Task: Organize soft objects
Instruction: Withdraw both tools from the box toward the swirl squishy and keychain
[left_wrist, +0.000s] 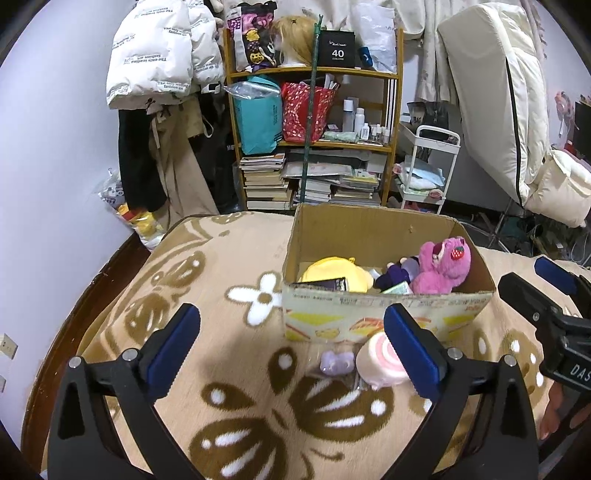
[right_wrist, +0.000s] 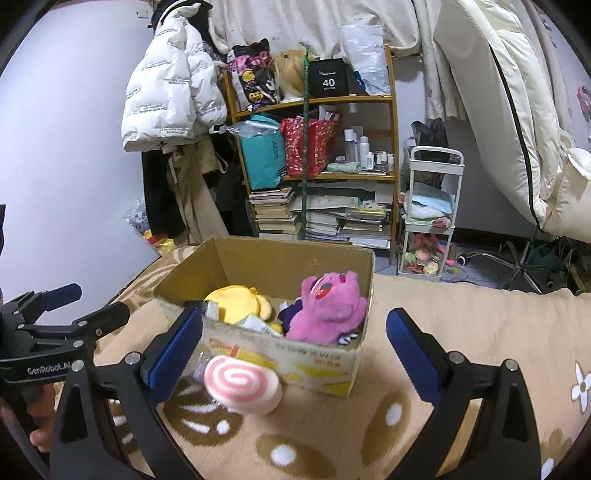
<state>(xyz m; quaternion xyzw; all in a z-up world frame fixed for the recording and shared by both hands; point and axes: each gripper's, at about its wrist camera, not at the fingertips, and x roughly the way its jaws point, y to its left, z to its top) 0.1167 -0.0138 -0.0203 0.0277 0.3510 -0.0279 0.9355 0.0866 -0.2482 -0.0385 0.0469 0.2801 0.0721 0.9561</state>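
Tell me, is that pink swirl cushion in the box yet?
Not yet. The pink swirl cushion lies on the blanket in front of the cardboard box, outside it, with neither gripper holding it.

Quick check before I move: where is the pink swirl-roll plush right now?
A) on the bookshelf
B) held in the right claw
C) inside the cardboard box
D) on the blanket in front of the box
D: the pink swirl-roll plush lies on the blanket just outside the cardboard box, and both the left claw and the right claw are open and empty.
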